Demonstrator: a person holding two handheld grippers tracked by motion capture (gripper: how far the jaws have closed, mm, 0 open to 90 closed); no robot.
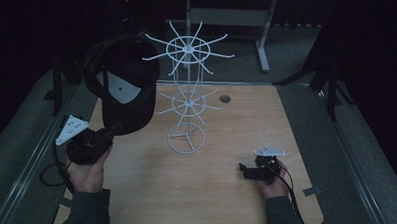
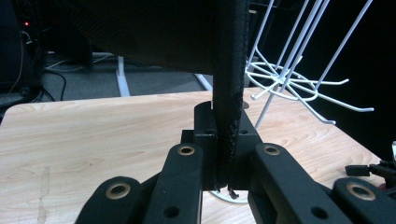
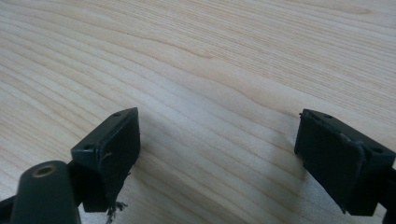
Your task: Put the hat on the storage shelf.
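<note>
High view: table [image 1: 154, 193] bears a white wire rack [image 1: 187, 100], which stands just right of the raised left tongs [image 1: 107, 135] and well beyond the right tongs [image 1: 248, 171]; a black cap [image 1: 123, 89] hangs above the left tongs, beside the rack's upper arms. Left gripper view: jaws clamped on the cap's brim edge [image 2: 229, 93]; the grip is narrow, so a swing could likely twist the cap loose, or its crown could catch a wire arm and tip the light rack. Right gripper view: right tongs [image 3: 219, 154] stand wide apart, empty, low over bare wood.
</note>
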